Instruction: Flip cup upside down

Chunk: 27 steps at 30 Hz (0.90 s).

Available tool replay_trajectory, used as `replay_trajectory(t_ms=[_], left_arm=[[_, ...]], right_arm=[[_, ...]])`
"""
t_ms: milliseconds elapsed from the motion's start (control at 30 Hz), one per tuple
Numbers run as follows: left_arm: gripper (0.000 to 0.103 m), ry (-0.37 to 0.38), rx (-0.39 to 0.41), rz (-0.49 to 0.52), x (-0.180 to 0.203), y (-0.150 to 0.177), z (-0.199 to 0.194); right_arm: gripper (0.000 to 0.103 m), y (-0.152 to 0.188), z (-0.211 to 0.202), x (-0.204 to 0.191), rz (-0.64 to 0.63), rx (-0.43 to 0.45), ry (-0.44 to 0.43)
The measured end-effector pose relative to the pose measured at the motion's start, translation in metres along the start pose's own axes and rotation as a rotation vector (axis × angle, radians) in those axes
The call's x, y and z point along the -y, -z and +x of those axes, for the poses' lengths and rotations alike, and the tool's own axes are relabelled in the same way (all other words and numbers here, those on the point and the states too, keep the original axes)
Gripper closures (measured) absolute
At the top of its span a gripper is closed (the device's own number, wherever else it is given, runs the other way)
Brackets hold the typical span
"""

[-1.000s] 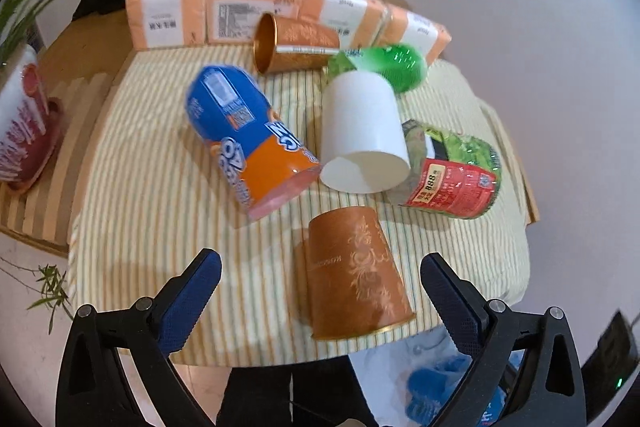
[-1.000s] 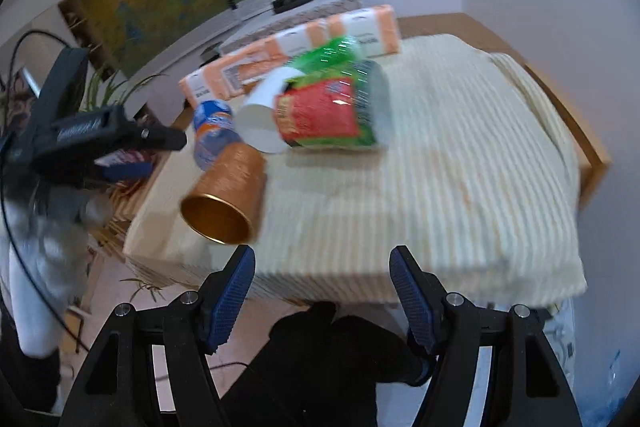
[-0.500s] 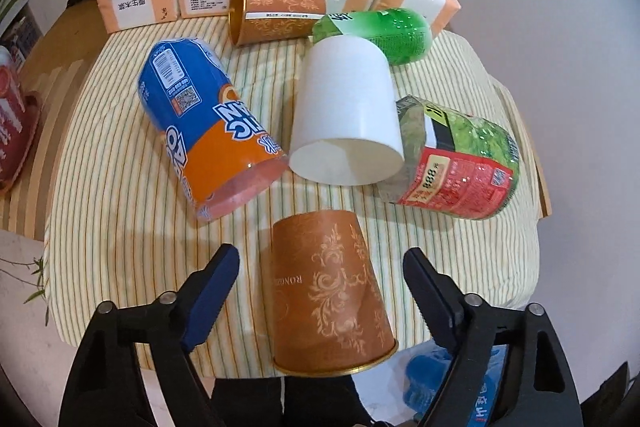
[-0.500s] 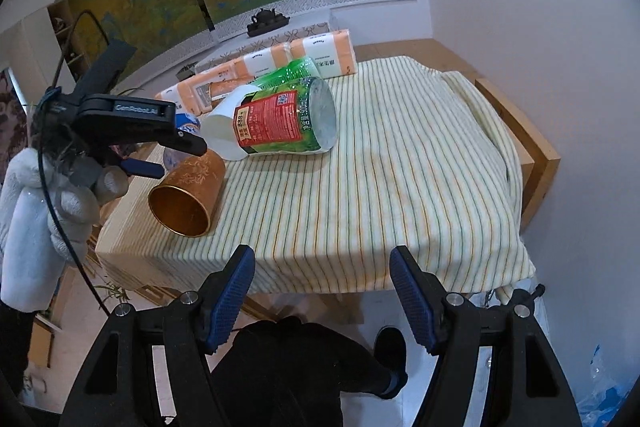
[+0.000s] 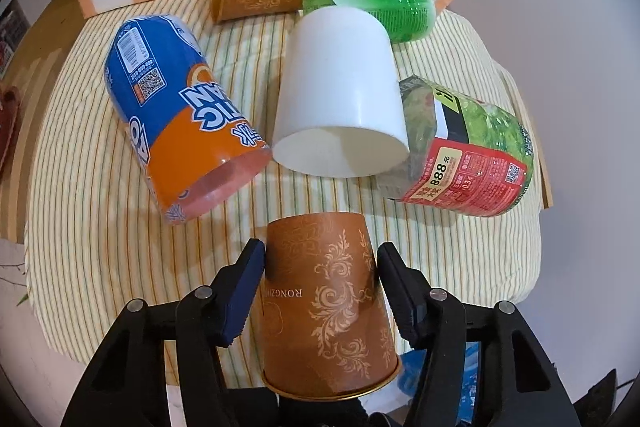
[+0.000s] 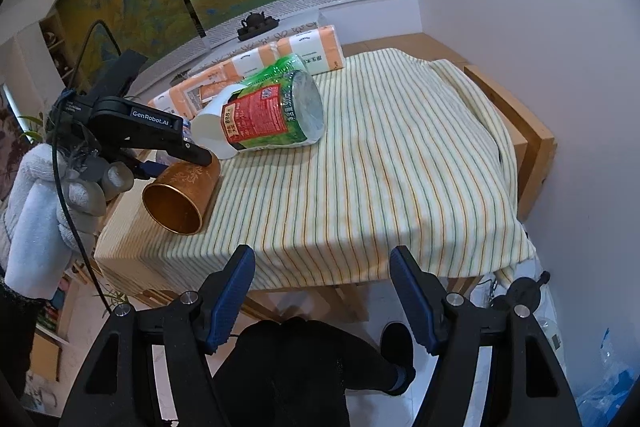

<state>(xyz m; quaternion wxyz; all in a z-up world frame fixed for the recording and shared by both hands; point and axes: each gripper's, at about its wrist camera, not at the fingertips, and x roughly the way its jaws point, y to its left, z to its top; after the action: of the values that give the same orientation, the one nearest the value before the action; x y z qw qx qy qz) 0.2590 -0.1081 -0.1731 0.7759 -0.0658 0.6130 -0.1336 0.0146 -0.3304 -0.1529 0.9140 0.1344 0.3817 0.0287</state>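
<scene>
Brown cup (image 5: 328, 303) lies sideways, mouth toward the camera, between spread left jaws; right jaws spread.

Left wrist view looks down closely over the brown cup (image 5: 328, 303); right wrist view faces the tabletop (image 6: 360, 187) from farther back, sharing that cup (image 6: 180, 197).

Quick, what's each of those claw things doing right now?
Left gripper: fingers around the lying brown cup; firm contact cannot be told.
Right gripper: open, holding nothing.
</scene>
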Motion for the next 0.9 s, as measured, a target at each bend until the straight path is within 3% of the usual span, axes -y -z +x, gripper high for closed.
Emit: replay_trajectory(t_ms=[233,567,667,767,900], left_arm=[[0.042,0.013,0.049,0.019,-0.005,0.007,-0.012],[0.041,-0.003,0.379,0.13,0.0,0.046,-0.076],[0.041,-0.017,0.48,0.145,0.002,0.057,-0.074],[0.041,-0.021,0.528,0.141,0.003,0.058,-0.061],[0.041,-0.057,0.67,0.164,0.009,0.069,-0.052]], right_arm=[[0.037,0.002,0.003,0.002,0.021,-0.009,-0.003],[0.037,0.002,0.014,-0.002,0.033,-0.027,-0.013],[0.037,0.002,0.016,-0.006,0.027,-0.026,-0.014],[0.037,0.002,0.018,-0.009,0.031,-0.032,-0.017],[0.037,0.003,0.015,-0.013,0.018,-0.028,-0.002]])
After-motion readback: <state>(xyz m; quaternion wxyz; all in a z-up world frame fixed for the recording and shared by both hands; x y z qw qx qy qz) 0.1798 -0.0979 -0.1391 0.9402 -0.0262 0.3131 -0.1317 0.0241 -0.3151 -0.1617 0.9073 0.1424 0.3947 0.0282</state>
